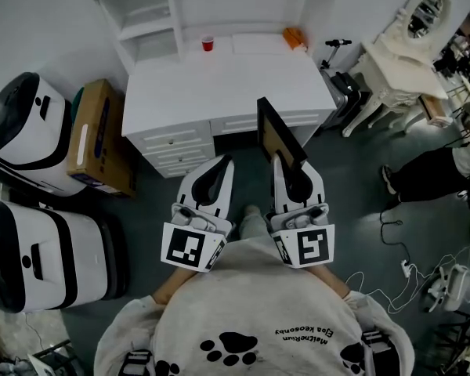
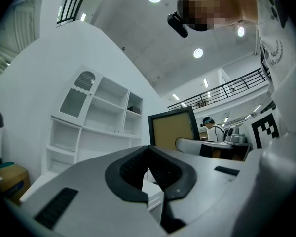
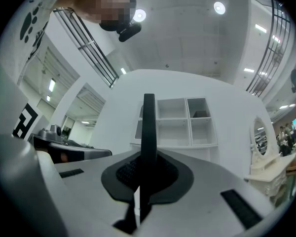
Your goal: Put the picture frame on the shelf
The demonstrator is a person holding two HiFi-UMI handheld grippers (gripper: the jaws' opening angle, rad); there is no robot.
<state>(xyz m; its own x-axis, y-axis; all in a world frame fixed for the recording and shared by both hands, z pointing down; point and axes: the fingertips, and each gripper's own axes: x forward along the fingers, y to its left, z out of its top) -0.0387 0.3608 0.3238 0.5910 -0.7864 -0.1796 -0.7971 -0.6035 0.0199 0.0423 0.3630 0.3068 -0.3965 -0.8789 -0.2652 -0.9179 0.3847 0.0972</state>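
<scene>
While the frame (image 1: 280,135) hangs clear of the surface (image 1: 219,84), step: carrying it forward to the shelf (image 1: 175,6); nothing is set down yet, so I judge the task partway through
Right tongs (image 1: 287,163): closed on the frame's lower edge; in the right gripper view the frame stands upright between the pads, seen edge-on
Left tongs (image 1: 222,163): tips brought together with nothing between them, held just beside the right pair and free to help
Frame: dark border, tan panel, in the air before the near edge of the surface, above the drawers
Shelf: white open compartments rising from the back of the surface; most look bare (one upper compartment holds a small dark thing)
Cup (image 1: 207,44): red, at the back of the surface below the shelf, left of centre; route the frame to one side of it
Orange thing (image 1: 294,37): at the back right of the surface, also worth avoiding
Grip: only one edge is pinched, so the frame will probably want to swing; keep it vertical and move slowly
Choice of compartment: pick one taller than the frame; whether every opening is tall enough I cannot tell from here
Placing: likely best to enter edge first, touch the bottom edge to the board, lean the top against the rear wall, then part the pads
Steadying: the left pair could nudge the top edge if it wobbles
Risk: letting go before the frame leans back could tip it forward off the board
</scene>
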